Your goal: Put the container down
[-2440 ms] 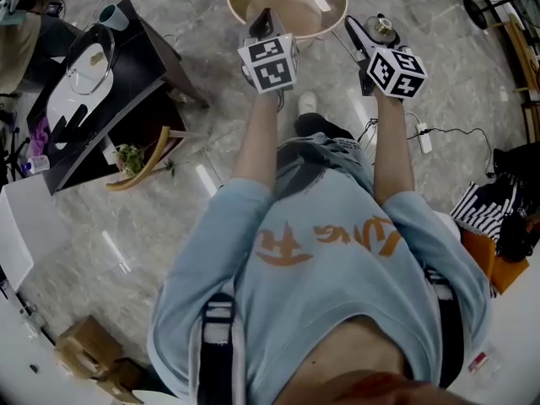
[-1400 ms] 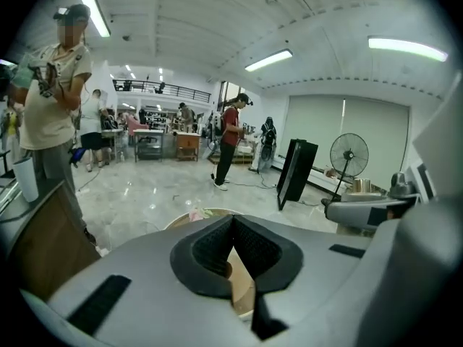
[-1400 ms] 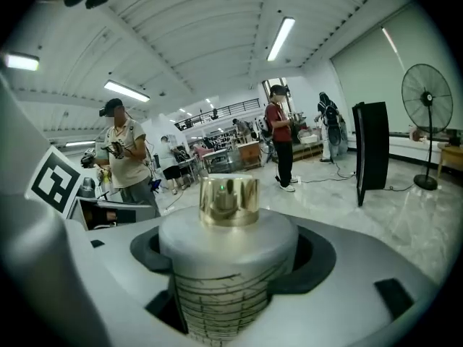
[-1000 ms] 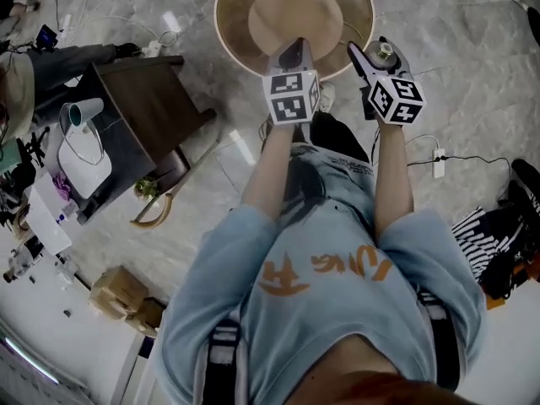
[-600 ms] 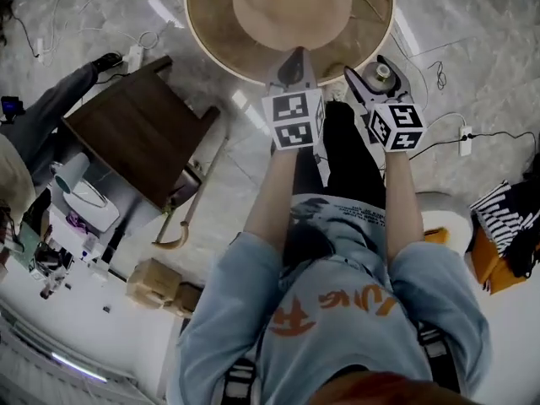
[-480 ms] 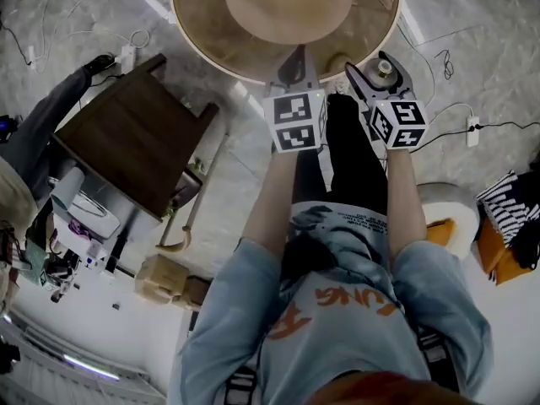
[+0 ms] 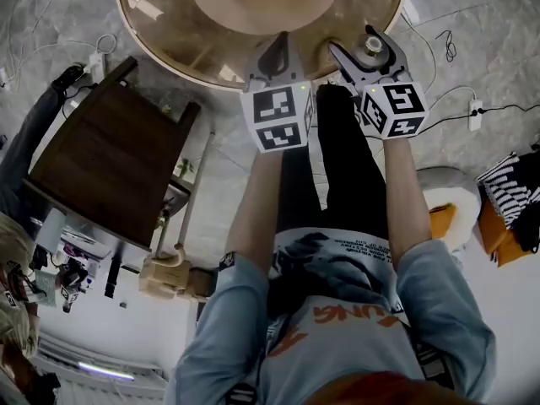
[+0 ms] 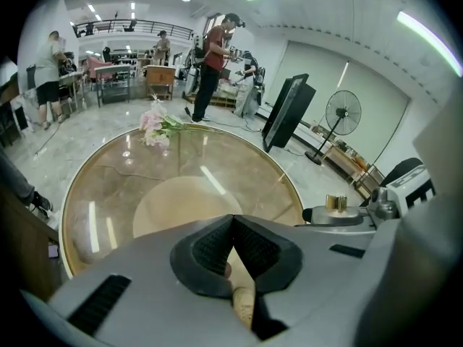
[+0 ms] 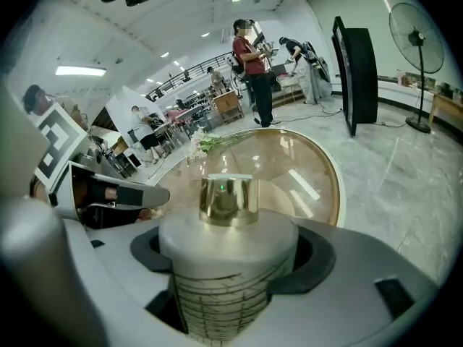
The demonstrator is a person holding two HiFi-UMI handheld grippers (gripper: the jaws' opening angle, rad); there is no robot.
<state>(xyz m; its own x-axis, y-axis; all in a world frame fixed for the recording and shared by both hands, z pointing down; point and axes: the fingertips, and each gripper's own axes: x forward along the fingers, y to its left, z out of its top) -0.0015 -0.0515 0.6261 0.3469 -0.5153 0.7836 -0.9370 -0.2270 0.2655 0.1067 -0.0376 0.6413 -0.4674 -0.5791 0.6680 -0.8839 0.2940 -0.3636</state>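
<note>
Frosted white cylindrical container with a gold cap (image 9: 228, 194), seemingly rigid, slick and breakable, sat lower centre, clamped by its body between the right gripper's (image 9: 231, 266) 2 jaws near the round glass table (image 9: 304, 157), while the left gripper (image 8: 233, 248) was pinched closed, empty.

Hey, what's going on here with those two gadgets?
A person stands at a round glass table with a gripper in each hand. The right gripper clamps a white container with a gold cap, upright, at the table's near edge. The left gripper is shut on nothing, held alongside.
</note>
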